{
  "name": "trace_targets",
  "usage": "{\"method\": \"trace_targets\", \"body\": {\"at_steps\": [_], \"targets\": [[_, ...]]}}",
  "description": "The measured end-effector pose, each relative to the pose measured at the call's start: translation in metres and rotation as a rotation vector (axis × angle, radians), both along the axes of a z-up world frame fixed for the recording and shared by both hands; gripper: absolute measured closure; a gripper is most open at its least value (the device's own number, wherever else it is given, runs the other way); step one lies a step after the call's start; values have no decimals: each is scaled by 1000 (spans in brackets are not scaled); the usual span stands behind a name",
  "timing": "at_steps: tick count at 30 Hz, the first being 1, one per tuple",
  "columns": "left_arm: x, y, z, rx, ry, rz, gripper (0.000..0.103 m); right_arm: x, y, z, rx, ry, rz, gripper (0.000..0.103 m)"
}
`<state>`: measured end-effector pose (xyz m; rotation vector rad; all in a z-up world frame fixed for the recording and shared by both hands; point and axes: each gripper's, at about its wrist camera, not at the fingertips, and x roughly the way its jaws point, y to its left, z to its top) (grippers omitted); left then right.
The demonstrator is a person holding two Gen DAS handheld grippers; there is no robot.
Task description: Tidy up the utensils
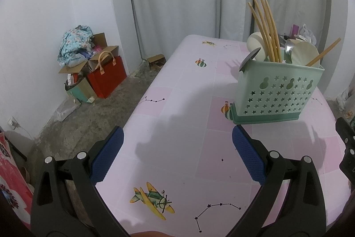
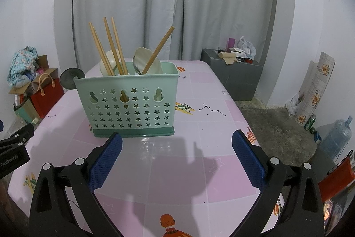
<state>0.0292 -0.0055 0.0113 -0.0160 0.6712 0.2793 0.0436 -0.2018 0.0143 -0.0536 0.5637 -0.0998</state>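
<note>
A mint green utensil holder [image 1: 277, 92] [image 2: 128, 103] with star-shaped holes stands upright on the pink patterned table [image 1: 177, 103] [image 2: 199, 159]. Several wooden chopsticks [image 1: 267, 30] [image 2: 111, 46] and cream spoons [image 1: 304, 52] [image 2: 146, 61] stick up out of it. My left gripper [image 1: 177, 141] is open over bare tabletop, left of and nearer than the holder, with nothing between its blue pads. My right gripper [image 2: 177, 143] is open too, just in front of the holder, its left pad close to the holder's base. The other gripper's black body shows at the frame edge [image 1: 346, 148] [image 2: 15, 148].
Cardboard boxes, a red bag [image 1: 108, 74] and clothes lie on the floor by the left wall. A dark cabinet [image 2: 235, 72] with clutter stands behind the table's right corner. A water bottle [image 2: 337, 139] sits on the floor at right. Curtains hang behind.
</note>
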Motion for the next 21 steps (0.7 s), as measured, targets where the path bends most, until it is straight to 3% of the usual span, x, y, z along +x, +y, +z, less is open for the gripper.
{"method": "trace_targets", "body": {"at_steps": [21], "targets": [[1,1,-2,-13,18,-16,8,0,0,0,2,0,0,7]]}}
